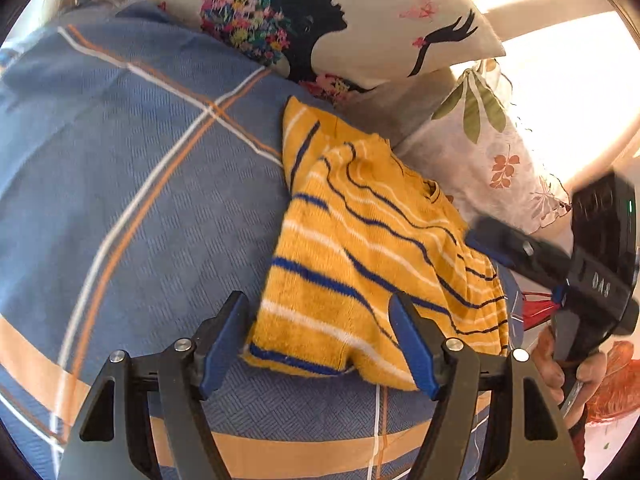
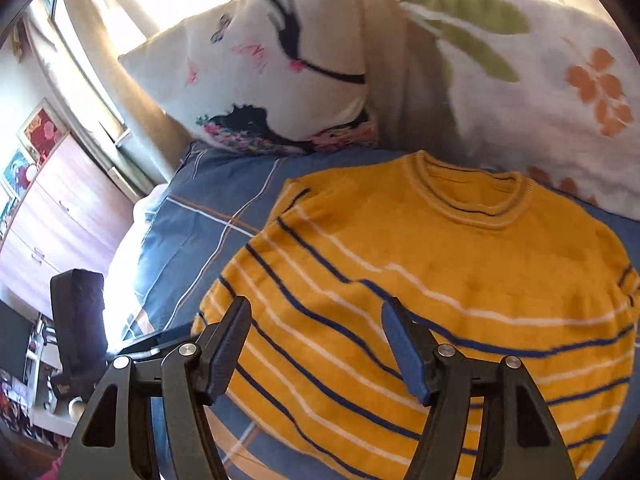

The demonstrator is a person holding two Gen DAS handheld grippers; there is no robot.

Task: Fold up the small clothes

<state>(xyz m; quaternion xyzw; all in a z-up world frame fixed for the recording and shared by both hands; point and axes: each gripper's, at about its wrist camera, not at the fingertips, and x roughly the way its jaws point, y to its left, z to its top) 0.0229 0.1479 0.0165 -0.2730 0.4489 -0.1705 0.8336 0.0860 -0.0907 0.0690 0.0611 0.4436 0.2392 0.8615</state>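
Note:
A small yellow sweater (image 2: 440, 280) with navy and white stripes lies on the blue bedspread, collar toward the pillows. In the left wrist view the sweater (image 1: 360, 248) shows one side folded over, a sleeve sticking out toward the pillows. My left gripper (image 1: 320, 340) is open, its jaws either side of the sweater's near hem corner, nothing held. My right gripper (image 2: 316, 344) is open just above the sweater's lower left part, empty. The right gripper (image 1: 496, 244) also shows at the sweater's right edge in the left wrist view, held by a hand.
The blue bedspread (image 1: 120, 160) with orange and white lines covers the bed. A pillow printed with a woman's profile (image 1: 340, 12) and a floral pillow (image 1: 500, 160) lie just behind the sweater. A wardrobe (image 2: 52, 220) stands beyond the bed's left edge.

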